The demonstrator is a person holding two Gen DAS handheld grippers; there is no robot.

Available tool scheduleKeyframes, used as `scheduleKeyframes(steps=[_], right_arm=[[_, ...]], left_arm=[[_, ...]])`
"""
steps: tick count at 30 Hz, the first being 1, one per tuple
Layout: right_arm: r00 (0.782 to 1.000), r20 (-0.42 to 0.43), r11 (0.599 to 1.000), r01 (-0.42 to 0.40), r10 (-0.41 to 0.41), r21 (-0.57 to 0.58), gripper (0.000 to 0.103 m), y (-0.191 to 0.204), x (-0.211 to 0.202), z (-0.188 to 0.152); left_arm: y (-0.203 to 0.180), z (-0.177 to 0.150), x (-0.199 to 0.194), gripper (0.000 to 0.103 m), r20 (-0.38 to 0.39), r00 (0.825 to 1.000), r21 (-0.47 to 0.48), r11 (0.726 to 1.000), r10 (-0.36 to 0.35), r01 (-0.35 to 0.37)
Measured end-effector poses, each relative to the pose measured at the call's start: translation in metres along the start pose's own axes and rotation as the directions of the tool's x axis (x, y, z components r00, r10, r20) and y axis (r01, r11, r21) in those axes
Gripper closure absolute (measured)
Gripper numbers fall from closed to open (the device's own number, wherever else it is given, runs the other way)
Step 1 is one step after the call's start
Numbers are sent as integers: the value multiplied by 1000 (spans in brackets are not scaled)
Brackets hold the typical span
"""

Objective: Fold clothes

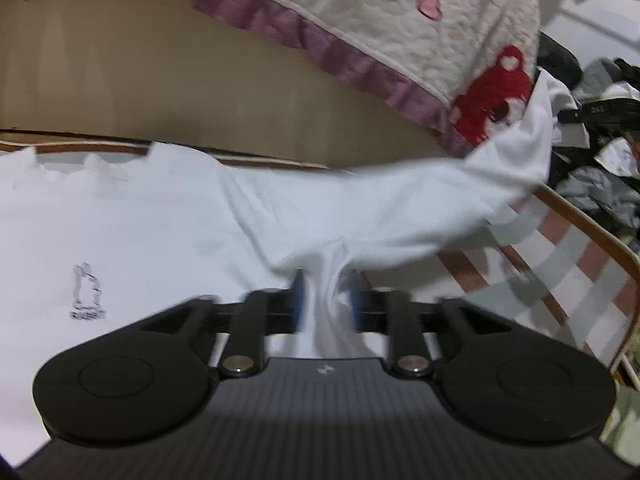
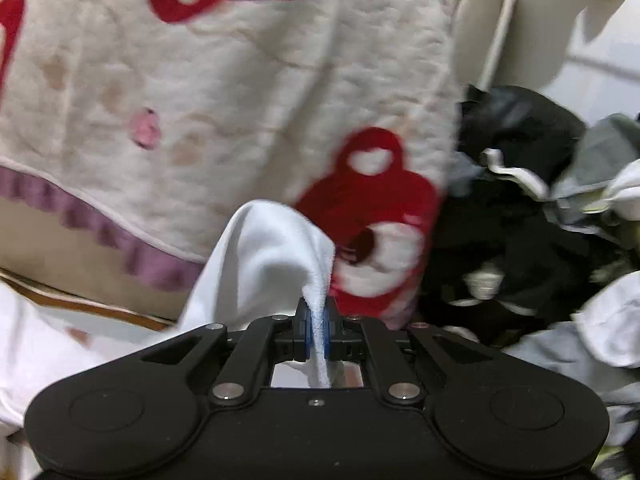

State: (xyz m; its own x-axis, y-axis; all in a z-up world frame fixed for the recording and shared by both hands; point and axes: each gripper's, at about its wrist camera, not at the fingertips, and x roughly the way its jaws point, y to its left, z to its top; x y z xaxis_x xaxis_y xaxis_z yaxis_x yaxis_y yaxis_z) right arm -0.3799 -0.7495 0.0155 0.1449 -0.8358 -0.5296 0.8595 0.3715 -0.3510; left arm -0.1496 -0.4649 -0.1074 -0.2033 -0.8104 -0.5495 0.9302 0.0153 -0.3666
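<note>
White shirt (image 1: 160,220) between both grippers' fingers (image 2: 306,332)

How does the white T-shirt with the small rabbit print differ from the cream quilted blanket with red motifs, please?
The white T-shirt with the small rabbit print is plain and smooth; the cream quilted blanket with red motifs is textured, with a purple frill edge. The T-shirt lies low and is pinched by the left gripper and the right gripper; the blanket hangs behind, ungripped. Both are pale fabric.

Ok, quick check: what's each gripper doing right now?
Left gripper: shut on the white T-shirt, fabric bunched between its fingers.
Right gripper: shut on a fold of the same shirt.
</note>
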Motion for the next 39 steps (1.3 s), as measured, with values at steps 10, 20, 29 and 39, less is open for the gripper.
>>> scheduleKeyframes(steps=[10,20,29,39], right_arm=[[943,-300,990,142,-141,-19,97,-68,36,-75],[958,-187,976,213,-219,-52,97,-49,62,-109],[913,-406,998,24,-48,-65,66,32,60,-141],[612,-251,660,-675,750,330,52,134,-38,-132]], left_arm=[[-22,-15,13,57,-44,999,99,995,29,-24],[-26,-15,12,56,-80,997,120,993,11,-1],[38,6,-41,55,-215,966,166,980,140,-105],[147,-67,-210,53,-246,853,-197,838,460,-509]])
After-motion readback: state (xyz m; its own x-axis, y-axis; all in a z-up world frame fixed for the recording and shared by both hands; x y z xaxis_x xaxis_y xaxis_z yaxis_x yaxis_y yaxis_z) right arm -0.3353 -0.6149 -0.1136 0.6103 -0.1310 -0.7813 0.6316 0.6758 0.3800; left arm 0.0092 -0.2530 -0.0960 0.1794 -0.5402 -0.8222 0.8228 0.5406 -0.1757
